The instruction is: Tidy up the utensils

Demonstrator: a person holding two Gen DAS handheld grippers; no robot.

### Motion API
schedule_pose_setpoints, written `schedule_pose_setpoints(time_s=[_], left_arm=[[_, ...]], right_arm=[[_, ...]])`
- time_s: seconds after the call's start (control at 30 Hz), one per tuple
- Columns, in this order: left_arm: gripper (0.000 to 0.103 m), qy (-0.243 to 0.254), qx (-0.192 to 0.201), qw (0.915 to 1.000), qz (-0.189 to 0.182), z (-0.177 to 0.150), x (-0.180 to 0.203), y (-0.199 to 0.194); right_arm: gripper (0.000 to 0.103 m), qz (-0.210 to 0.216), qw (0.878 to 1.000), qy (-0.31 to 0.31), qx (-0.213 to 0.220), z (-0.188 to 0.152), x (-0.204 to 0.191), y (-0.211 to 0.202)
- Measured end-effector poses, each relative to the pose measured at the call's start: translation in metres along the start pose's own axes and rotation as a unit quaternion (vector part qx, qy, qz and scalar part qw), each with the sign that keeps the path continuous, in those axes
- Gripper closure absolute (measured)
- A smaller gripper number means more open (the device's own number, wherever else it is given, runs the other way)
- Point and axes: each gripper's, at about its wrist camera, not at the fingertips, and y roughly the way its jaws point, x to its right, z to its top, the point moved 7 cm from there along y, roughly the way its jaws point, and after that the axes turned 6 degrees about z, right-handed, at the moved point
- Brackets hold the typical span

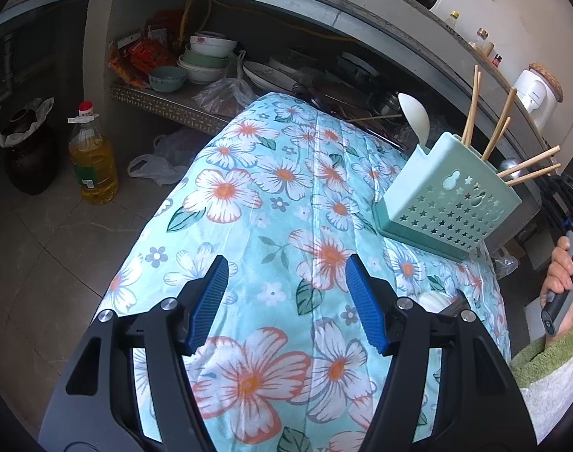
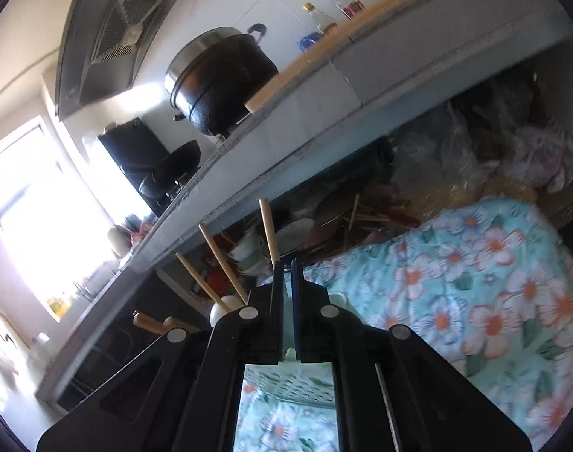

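Observation:
A pale green perforated utensil holder [image 1: 452,203] stands near the right edge of the floral cloth [image 1: 271,203]. It holds several wooden chopsticks [image 1: 471,105] and a white spoon [image 1: 414,115]. My left gripper [image 1: 286,263] hovers over the cloth, open, with nothing between its blue pads. My right gripper [image 2: 286,263] is right above the holder [image 2: 286,388]. Its jaws stand a narrow slit apart, with nothing in the gap. One chopstick [image 2: 269,229] rises just behind its left fingertip, and the spoon [image 2: 220,310] shows to the left. A hand [image 1: 563,275] grips the right gripper's handle.
A grey counter edge [image 2: 324,128] runs behind the table, with a black pot [image 2: 218,79] and bottles on top. Stacked bowls [image 1: 207,56], plates and plastic bags fill the shelf beneath it. On the floor to the left stand an oil bottle [image 1: 92,162] and a dark jar [image 1: 26,150].

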Motion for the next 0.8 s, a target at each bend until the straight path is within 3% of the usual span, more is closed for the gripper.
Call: schedule_pose_setpoints(time_s=[0.07,0.27,0.4,0.57,0.8], left_arm=[[0.042,0.001,0.000,1.0000,-0.001,-0.001,0.002,-0.001],[0.042,0.007,0.000,1.0000,-0.004,-0.003,0.010,-0.005],[0.041,0.010,-0.004,0.9999,-0.008,-0.006,0.015,-0.005],[0.041,0.015,-0.009,0.9997,-0.019,-0.012,0.026,-0.006],[0.041,0.033,-0.024,0.9983,-0.042,-0.026,0.049,-0.008]], right_arm=[[0.082,-0.008,1.000,-0.010,0.009,0.002,-0.004,-0.014],[0.069,-0.023,0.999,-0.021,0.034,-0.004,-0.012,-0.065],[0.062,-0.035,0.999,-0.004,0.019,-0.032,-0.009,-0.089],[0.058,-0.049,0.997,0.031,-0.054,-0.093,0.001,-0.090],[0.058,-0.075,0.983,0.071,-0.149,-0.167,0.012,-0.078]])
